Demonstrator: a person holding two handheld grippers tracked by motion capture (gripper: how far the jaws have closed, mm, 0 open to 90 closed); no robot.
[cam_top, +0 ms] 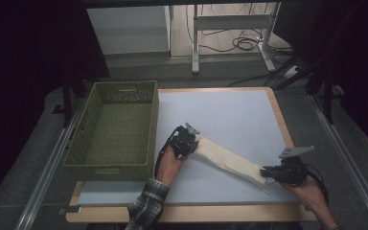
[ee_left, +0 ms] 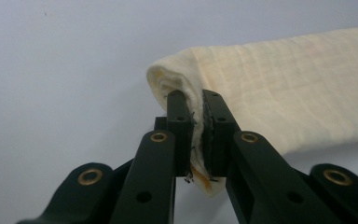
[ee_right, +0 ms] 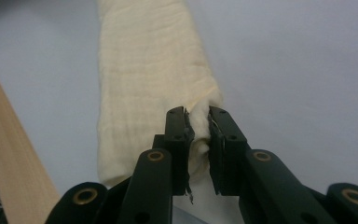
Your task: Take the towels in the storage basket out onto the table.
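Both grippers, left [cam_top: 188,142] and right [cam_top: 274,173], pinch opposite ends of the folded cloth [cam_top: 227,160] lying slantwise across the desk [cam_top: 230,112] toward its near right corner, beside the basket [cam_top: 112,132]; uneven pulling could slip an end free.

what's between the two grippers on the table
The folded cream cloth spans from the left gripper to the right gripper, each clamped on an end, seen in the high view.

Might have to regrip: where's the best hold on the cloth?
At its two short ends, one gripper from each side. The cloth lies folded into a long strip, and the left gripper and right gripper already pinch those bunched ends.
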